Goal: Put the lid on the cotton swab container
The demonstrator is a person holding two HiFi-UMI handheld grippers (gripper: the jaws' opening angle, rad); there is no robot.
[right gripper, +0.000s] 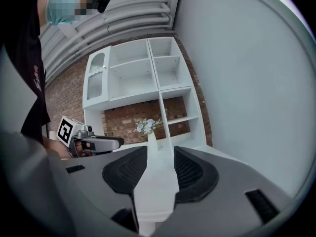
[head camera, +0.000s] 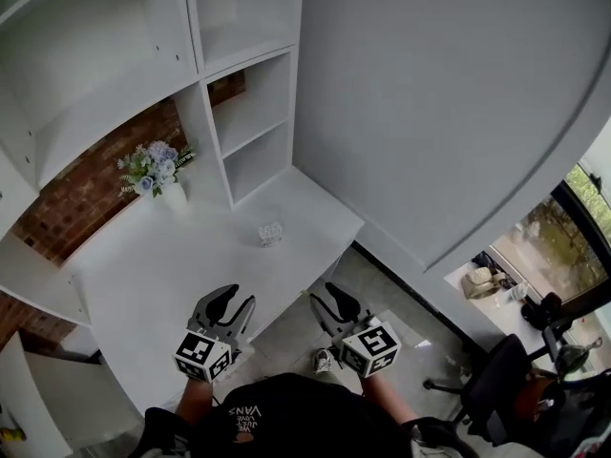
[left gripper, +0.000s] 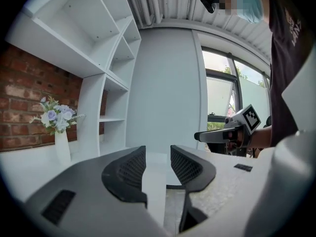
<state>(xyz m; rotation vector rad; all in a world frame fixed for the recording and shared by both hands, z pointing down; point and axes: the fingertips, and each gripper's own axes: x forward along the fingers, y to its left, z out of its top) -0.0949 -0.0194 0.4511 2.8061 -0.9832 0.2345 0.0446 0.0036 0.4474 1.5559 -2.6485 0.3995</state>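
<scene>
In the head view a small clear container [head camera: 270,234] stands on the white desk [head camera: 162,275], near its right end. I cannot make out a separate lid. My left gripper [head camera: 232,299] hovers over the desk's front edge, well short of the container, jaws open and empty. My right gripper [head camera: 323,294] is off the desk, above the floor, also open with nothing between its fingers. The left gripper view shows its jaws [left gripper: 158,154] apart over the desk, with the right gripper [left gripper: 217,135] beside it. The right gripper view shows its open jaws [right gripper: 160,154] and the left gripper [right gripper: 98,143]. Neither gripper view shows the container.
A white vase of pale flowers [head camera: 156,170] stands at the back of the desk against a brick wall. White shelf compartments [head camera: 253,113] rise behind it. A plain white wall [head camera: 439,113] bounds the right. A black office chair [head camera: 496,380] sits on the floor to the right.
</scene>
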